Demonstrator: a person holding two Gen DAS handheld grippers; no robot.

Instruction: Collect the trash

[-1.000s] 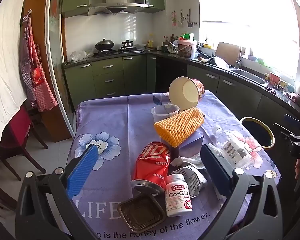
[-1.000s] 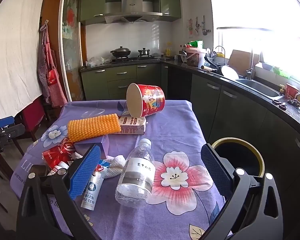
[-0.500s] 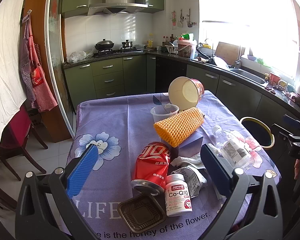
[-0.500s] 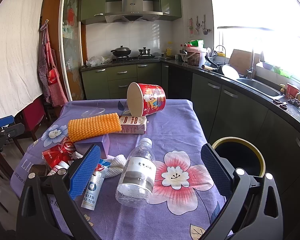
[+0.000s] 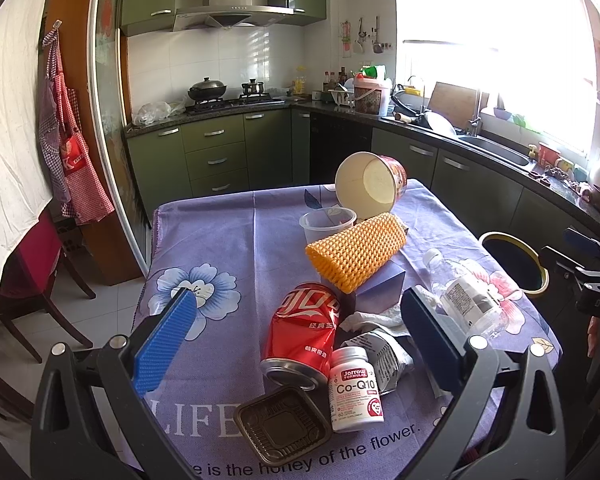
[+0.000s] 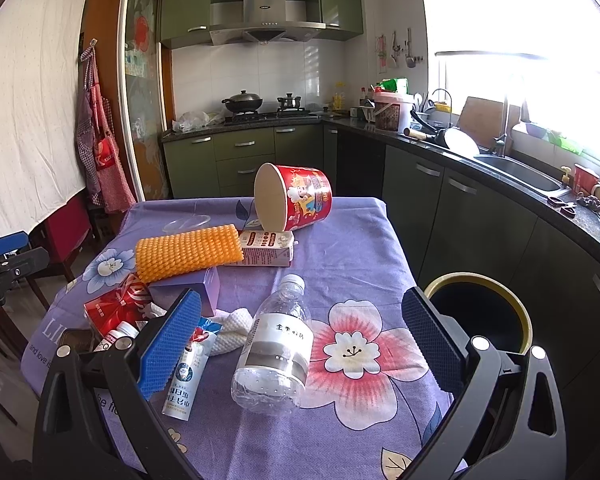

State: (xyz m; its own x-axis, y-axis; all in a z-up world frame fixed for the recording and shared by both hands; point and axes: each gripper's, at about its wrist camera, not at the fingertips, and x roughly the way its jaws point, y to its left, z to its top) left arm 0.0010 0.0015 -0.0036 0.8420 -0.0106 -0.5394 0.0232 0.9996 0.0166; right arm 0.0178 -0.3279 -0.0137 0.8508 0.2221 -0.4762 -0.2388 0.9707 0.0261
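Trash lies on a purple flowered tablecloth [image 5: 220, 248]. In the left wrist view, a crushed red can [image 5: 304, 330], a white Co-Q10 bottle [image 5: 356, 390], a dark plastic tray [image 5: 284, 424] and crumpled wrappers [image 5: 384, 354] lie between the fingers of my open, empty left gripper [image 5: 296, 338]. In the right wrist view, a clear plastic bottle [image 6: 276, 344] and a white tube [image 6: 186, 376] lie between the fingers of my open, empty right gripper [image 6: 300, 344]. A round black bin [image 6: 480, 314] with a yellow rim stands beside the table's right edge.
An orange foam net [image 6: 188, 252] rests on a purple box [image 6: 188, 290]. A milk carton [image 6: 266, 248], a tipped red paper bucket [image 6: 294, 198] and a clear cup [image 5: 327, 224] lie farther back. Green cabinets and the sink counter [image 6: 512, 172] run along the right. A red chair [image 5: 32, 264] stands left.
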